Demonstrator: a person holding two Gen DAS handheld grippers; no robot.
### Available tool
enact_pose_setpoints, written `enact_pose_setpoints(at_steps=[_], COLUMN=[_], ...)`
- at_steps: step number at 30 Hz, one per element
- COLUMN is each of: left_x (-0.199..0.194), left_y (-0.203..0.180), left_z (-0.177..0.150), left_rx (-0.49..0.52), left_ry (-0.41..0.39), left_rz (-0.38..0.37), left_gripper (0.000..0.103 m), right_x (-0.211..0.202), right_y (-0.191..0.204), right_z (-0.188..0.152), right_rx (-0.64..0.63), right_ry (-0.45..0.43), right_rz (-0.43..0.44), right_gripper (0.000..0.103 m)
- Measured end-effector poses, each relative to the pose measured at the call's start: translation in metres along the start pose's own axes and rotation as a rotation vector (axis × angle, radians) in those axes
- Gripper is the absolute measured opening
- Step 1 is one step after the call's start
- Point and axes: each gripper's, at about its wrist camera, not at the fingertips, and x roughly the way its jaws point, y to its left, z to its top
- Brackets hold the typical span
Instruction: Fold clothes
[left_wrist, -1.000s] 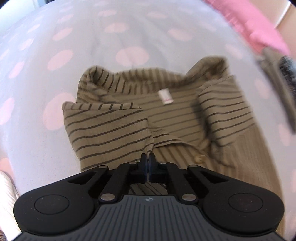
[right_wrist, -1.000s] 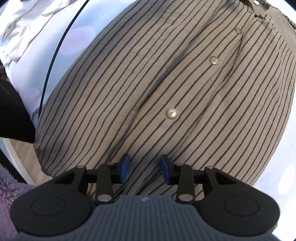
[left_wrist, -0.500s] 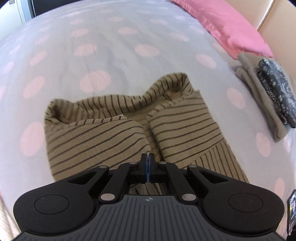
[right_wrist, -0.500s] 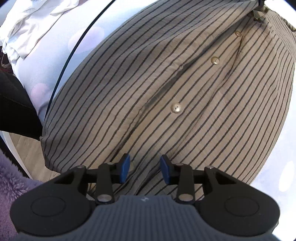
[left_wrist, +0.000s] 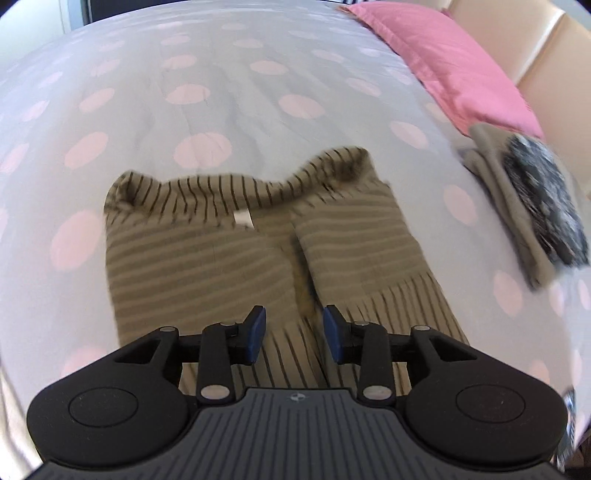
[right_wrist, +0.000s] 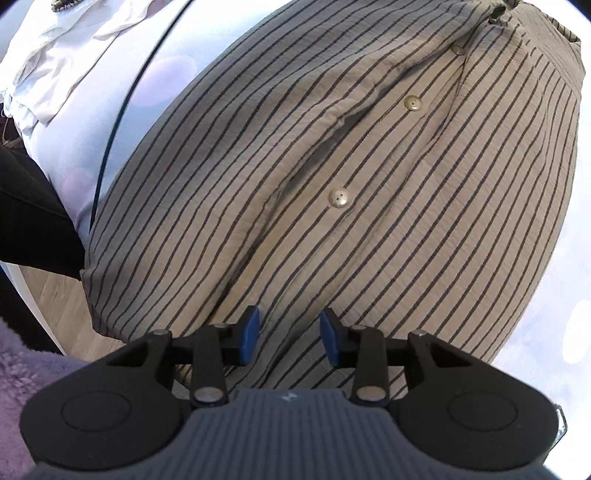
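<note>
Left gripper (left_wrist: 294, 334) was opening, right gripper (right_wrist: 289, 336) parted – both empty above the striped shirt (left_wrist: 255, 258); folded clothes (left_wrist: 532, 206) beside the pink pillow (left_wrist: 454, 62) were blurred.

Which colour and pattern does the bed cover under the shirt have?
The bed cover is pale grey-lilac with pink dots, best seen in the left wrist view.

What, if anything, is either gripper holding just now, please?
Nothing: the left gripper is opening above the shirt, and the right gripper hangs open.

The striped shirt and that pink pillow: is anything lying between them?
Only bare spotted bedsheet separates the striped shirt from the pink pillow, seen in the left wrist view.
</note>
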Motion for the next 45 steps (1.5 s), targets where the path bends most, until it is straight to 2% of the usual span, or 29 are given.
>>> enact_pose_setpoints(at_steps=[7,9,11,14,17,21,24,26,30,34,35,38,39,40,42,45], left_x=[-0.056,-0.068,-0.08,-0.093,-0.104,-0.115,-0.112,-0.107,-0.092,-0.077,-0.074,-0.073,-0.076,-0.078,-0.086,-0.103], left_y=[-0.023,-0.032,-0.041,-0.058,-0.08,-0.109,-0.125,-0.135,-0.148,-0.149,-0.148,-0.14,-0.139,-0.138,-0.137,-0.14], left_z=[-0.093,-0.124,-0.154,-0.197,-0.235,-0.278,-0.308,-0.324,-0.344,-0.349,-0.35,-0.349,-0.347,-0.345,-0.346,-0.346], left_rx=[0.051,0.046,0.038,0.019,0.03,0.061,0.043,0.051,0.069,0.065,0.063,0.03,0.034,0.038,0.049,0.092], left_ry=[0.064,0.076,0.085,0.096,0.104,0.096,0.089,0.082,0.069,0.065,0.07,0.068,0.068,0.067,0.063,0.031], left_rz=[0.034,0.029,0.022,0.005,-0.008,0.013,0.045,0.07,0.124,0.173,0.172,0.141,0.138,0.135,0.105,0.042], left_gripper=[0.032,0.033,0.035,0.036,0.036,0.041,0.041,0.041,0.041,0.041,0.039,0.024,0.011,0.004,0.0,0.0], right_x=[-0.012,-0.015,-0.013,-0.022,-0.016,-0.005,-0.004,0.004,0.016,0.02,0.02,0.017,0.016,0.016,0.016,0.018], right_y=[-0.005,0.016,0.036,0.029,0.043,0.048,0.05,0.054,0.054,0.058,0.058,0.057,0.057,0.057,0.057,0.055], right_z=[-0.026,0.014,0.02,0.006,-0.003,-0.021,-0.036,-0.041,-0.049,-0.049,-0.05,-0.051,-0.051,-0.051,-0.05,-0.049], right_rx=[0.094,0.12,0.135,0.122,0.122,0.187,0.215,0.252,0.309,0.314,0.313,0.306,0.302,0.299,0.301,0.308], right_ry=[-0.047,-0.07,-0.092,-0.127,-0.156,-0.181,-0.188,-0.194,-0.208,-0.226,-0.23,-0.233,-0.232,-0.231,-0.229,-0.223], right_rz=[0.048,0.081,0.101,0.091,0.076,0.075,0.045,0.064,0.106,0.081,0.07,0.034,0.025,0.019,0.022,0.023], right_gripper=[0.04,0.04,0.04,0.04,0.04,0.04,0.04,0.04,0.04,0.04,0.04,0.04,0.04,0.039,0.039,0.039])
